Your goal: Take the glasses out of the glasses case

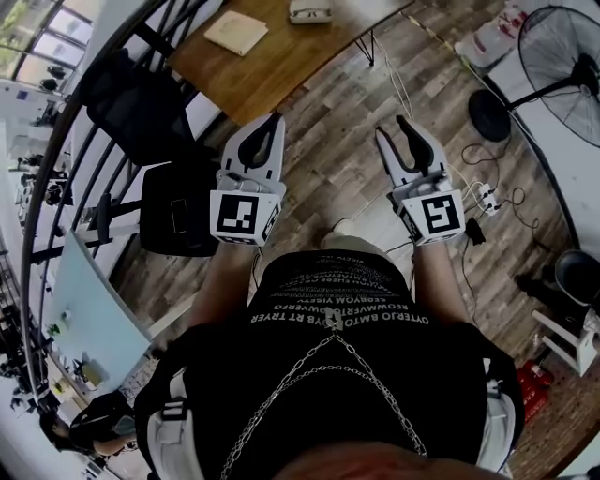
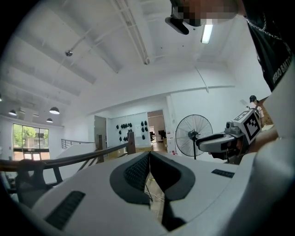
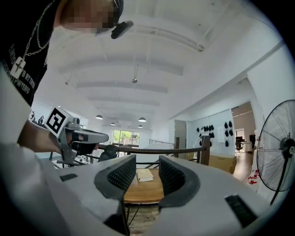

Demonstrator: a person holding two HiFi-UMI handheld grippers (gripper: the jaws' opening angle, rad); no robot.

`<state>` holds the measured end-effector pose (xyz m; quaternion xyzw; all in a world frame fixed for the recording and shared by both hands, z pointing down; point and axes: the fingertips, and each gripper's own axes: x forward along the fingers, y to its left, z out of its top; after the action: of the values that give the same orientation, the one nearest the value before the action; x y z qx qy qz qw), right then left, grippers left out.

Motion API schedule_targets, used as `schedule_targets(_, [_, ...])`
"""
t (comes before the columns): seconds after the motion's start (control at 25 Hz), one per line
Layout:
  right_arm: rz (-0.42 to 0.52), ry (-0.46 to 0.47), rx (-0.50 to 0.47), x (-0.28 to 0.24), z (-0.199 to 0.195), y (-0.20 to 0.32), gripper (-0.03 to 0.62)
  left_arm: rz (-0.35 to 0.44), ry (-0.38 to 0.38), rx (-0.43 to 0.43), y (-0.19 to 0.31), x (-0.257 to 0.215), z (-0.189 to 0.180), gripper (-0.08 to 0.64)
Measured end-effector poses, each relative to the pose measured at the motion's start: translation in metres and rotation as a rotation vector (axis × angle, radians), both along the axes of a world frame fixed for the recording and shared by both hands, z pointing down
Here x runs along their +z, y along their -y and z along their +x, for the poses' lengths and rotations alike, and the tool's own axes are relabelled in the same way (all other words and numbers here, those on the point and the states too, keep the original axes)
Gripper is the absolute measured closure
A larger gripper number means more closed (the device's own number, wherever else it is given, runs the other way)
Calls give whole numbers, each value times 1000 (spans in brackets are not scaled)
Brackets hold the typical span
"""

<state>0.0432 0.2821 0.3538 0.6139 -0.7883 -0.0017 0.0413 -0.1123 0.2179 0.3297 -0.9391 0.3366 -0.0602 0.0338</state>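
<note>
Floor (image 1: 328,169): wood planks across the middle of the head view. The person stands on it, short of the bench.
Bench (image 1: 281,61): one, wooden, at top centre. It is well apart from both grippers, so I judge the reach has not yet started.
Fan (image 1: 562,66): one, standing at upper right, with no part in the task.
Chair (image 1: 136,117): one, black, at upper left beside the bench.
Left hand-held gripper (image 1: 277,119): left of centre and held level. Its jaws are closed tip to tip with nothing between them. It is probably kept in reserve to steady the case.
Right hand-held gripper (image 1: 391,127): right of centre, level and aimed at the bench. Its jaws are wide apart and empty, and the bench shows through the gap. I judge it is readied for a grasp.
Count of grippers: two, each with one marker cube.
Book (image 1: 236,31): one, pale, lying flat on the bench's left part.
Glasses case (image 1: 311,11): probably the one small white thing at the top edge, on the bench right of the book. It is too small to tell whether it is open or shut. No glasses show.
</note>
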Motion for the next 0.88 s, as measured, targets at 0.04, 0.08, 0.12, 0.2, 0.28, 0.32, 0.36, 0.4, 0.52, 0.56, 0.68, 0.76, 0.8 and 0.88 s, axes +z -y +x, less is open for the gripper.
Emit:
schedule_targets(0.04, [6, 4, -12, -1, 4, 3, 448, -2, 1, -8, 1, 1, 4, 532])
schedule_targets(0.08, [12, 8, -22, -2, 7, 6, 448, -3, 3, -16, 2, 1, 7, 531])
schedule_targets(0.12, [13, 10, -30, -2, 11, 8, 448, -4, 5, -24, 3, 2, 9, 532])
schedule_targets(0.2, [11, 11, -41, 0, 17, 11, 448, -4, 8, -38, 3, 3, 13, 532])
schedule_targets(0.28, [10, 18, -51, 3, 23, 13, 448, -7, 14, -47, 4, 6, 18, 532])
schedule_targets(0.32, [4, 21, -50, 5, 25, 15, 448, -10, 20, -48, 4, 7, 20, 531])
schedule_targets(0.36, [-2, 25, -48, 5, 28, 16, 448, -13, 27, -50, 4, 9, 21, 532])
schedule_targets(0.4, [-5, 30, -47, 5, 29, 17, 448, -17, 32, -51, 4, 10, 22, 532])
schedule_targets(0.52, [-4, 35, -54, 6, 31, 17, 448, -23, 39, -58, 3, 12, 24, 531])
schedule_targets(0.56, [-4, 37, -55, 7, 32, 17, 448, -24, 41, -58, 3, 13, 26, 532])
schedule_targets(0.68, [1, 44, -64, 9, 33, 15, 448, -25, 55, -51, -1, 15, 30, 531])
schedule_targets(0.76, [15, 49, -75, 8, 33, 13, 448, -24, 60, -48, -3, 16, 32, 531])
schedule_targets(0.8, [20, 50, -75, 8, 34, 13, 448, -22, 59, -47, -3, 15, 34, 531])
schedule_targets(0.88, [21, 49, -68, 7, 37, 13, 448, -15, 55, -43, -2, 13, 38, 531])
